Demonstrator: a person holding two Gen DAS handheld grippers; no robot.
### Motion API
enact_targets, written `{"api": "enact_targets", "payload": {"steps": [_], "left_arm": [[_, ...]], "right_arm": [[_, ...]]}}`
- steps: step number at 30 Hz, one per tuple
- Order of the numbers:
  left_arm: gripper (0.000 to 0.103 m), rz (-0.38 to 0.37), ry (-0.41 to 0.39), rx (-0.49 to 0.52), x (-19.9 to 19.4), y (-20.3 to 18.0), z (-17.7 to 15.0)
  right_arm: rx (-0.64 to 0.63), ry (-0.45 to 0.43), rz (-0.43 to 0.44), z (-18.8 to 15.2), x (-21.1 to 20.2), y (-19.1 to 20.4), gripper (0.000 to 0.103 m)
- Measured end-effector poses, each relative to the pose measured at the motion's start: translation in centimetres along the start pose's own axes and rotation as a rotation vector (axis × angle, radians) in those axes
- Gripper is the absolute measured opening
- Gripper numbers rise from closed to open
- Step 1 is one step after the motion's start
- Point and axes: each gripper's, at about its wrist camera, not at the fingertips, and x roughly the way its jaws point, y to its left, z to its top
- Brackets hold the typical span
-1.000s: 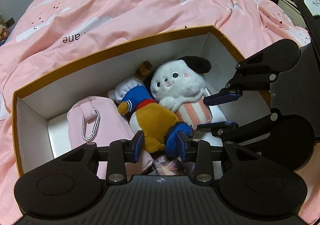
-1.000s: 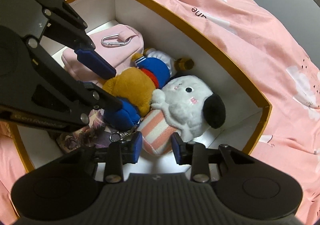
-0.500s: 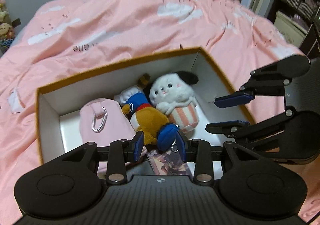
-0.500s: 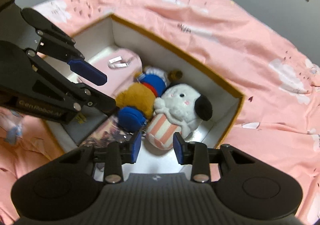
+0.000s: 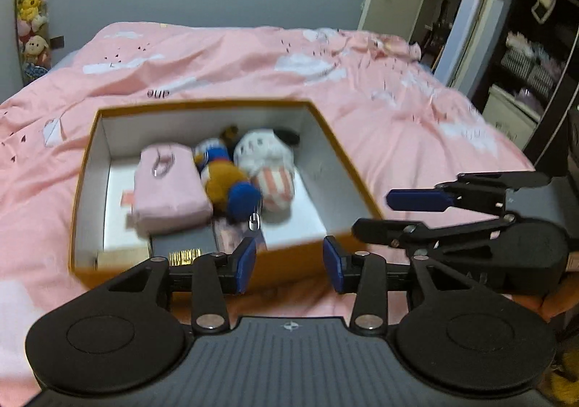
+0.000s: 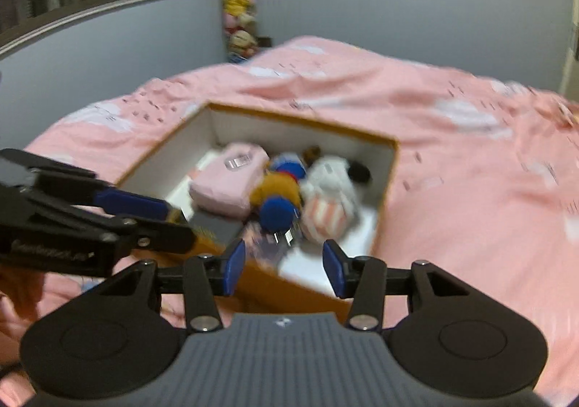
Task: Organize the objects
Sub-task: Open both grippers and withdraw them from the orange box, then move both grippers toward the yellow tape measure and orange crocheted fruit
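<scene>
Both grippers, left gripper (image 5: 289,259) and right gripper (image 6: 284,263), have just been opening and stand spread with nothing between them, the filled box (image 5: 347,168) lying ahead beyond their tips, so a careless swing could clip its near rim.

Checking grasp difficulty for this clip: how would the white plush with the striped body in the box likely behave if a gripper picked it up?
The white plush looks soft and stuffed, so it would probably squash under the pads and feel light. It lies against the orange and blue plush, so lifting it may nudge that one. Breakage seems unlikely.
</scene>
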Motion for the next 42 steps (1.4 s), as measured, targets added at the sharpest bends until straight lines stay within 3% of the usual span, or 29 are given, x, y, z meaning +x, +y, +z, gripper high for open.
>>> {"api": "enact_targets", "payload": {"steps": [2,6,9,15,22,29,42], "left_arm": [[0.055,0.016,0.006,0.023,0.1,-0.5,-1.4],[0.057,0.055,0.027,0.044,0.1,-0.6,-3.4],[0.063,0.068,0.043,0.03,0.1,-0.2,-4.5],[0.064,-0.025,0.134,-0.037,0.8,1.1,-6.0],[0.061,0.021,0.205,0.012,1.8,0.6,-7.3],[0.061,-0.001,0.268,-0.006,2.8,1.0,-7.8],[0.061,-0.004,0.293,-0.016,3.0,1.2,-7.9]], "right_arm": [[0.031,0.021,-0.026,-1.6,-0.3,0.1,0.051],[0.079,0.076,-0.071,-4.4,-0.5,0.7,0.066],[0.129,0.141,-0.078,-6.2,-0.4,1.0,0.067],[0.131,0.211,-0.068,-8.4,0.2,2.3,0.069],[0.09,0.283,-0.074,-9.6,1.7,3.5,0.064],[0.112,0.345,-0.077,-10.4,2.8,3.0,0.056],[0.121,0.392,-0.086,-11.0,3.8,2.8,0.05]]}}
